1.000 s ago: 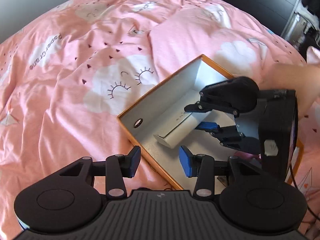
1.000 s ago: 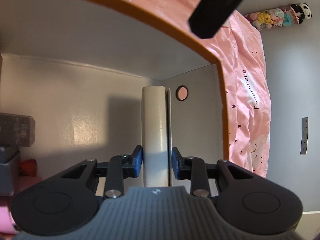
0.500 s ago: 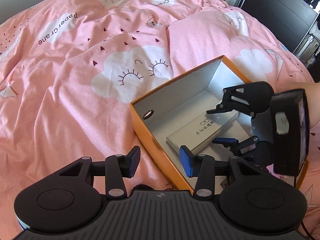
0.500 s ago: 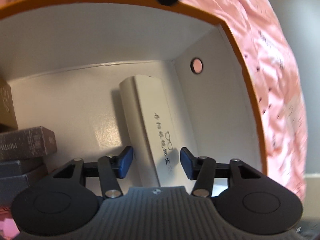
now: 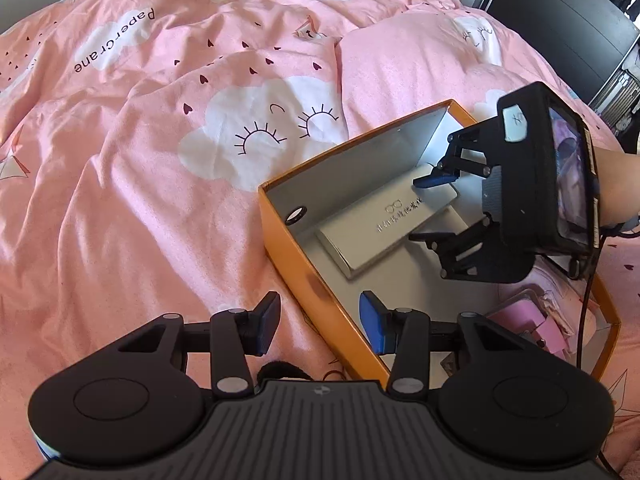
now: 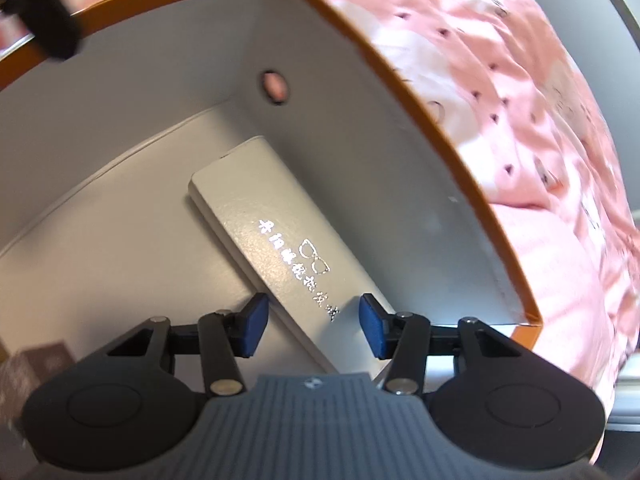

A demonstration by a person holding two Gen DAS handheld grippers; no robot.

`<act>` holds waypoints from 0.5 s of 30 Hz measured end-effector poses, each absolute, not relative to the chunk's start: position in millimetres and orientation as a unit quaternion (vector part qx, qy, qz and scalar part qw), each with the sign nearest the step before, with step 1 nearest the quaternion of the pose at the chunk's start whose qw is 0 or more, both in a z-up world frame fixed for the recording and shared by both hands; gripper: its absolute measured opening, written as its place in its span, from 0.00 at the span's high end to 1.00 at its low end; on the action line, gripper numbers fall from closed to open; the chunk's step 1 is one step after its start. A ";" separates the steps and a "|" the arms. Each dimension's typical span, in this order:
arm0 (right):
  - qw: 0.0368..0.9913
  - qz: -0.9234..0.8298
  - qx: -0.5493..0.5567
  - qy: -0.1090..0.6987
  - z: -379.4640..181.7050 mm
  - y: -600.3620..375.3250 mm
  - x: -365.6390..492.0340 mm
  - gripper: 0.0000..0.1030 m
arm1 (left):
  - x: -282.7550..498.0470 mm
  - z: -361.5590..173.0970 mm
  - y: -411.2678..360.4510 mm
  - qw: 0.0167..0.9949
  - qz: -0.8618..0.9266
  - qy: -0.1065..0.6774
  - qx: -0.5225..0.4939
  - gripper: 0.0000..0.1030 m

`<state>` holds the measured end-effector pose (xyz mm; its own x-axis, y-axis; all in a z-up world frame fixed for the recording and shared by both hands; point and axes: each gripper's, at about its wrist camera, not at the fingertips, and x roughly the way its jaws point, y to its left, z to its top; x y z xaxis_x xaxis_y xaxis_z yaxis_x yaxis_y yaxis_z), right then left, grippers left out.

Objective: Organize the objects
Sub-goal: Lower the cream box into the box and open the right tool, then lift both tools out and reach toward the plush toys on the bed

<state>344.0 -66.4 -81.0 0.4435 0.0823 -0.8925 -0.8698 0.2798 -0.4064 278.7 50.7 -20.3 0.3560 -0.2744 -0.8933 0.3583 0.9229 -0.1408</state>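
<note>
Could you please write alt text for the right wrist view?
The right hand-held gripper, jaws closing but clear of it, hovers over a white glasses case lying flat inside an orange box on pink bedding.

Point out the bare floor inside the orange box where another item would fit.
Inside the orange cardboard box, bare floor lies between the white glasses case and the near orange wall, ahead of the left hand-held gripper. The far corner behind the case is narrow. The end with the pink packet is crowded, and the right hand-held gripper hovers over the case.
</note>
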 end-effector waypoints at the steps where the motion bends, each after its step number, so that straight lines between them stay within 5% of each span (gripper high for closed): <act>1: 0.694 0.342 -0.492 0.400 -81.6 -66.1 345.9 0.52 | 278.4 -20.3 51.5 0.824 -0.191 0.533 0.038 0.49; 10: 0.721 0.341 -0.454 0.397 -60.2 -75.3 314.4 0.60 | 253.7 -7.7 57.1 0.843 -0.181 0.507 0.010 0.49; 15: 0.704 0.429 -0.374 0.425 -25.6 -76.5 278.5 0.84 | 227.9 -1.1 59.3 0.861 -0.135 0.490 -0.022 0.49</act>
<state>278.5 -76.5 -25.6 0.2711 0.2855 -0.9192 -0.9216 0.3525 -0.1623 227.9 59.3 -1.1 0.4839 -0.2546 -0.8373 0.2118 0.9624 -0.1702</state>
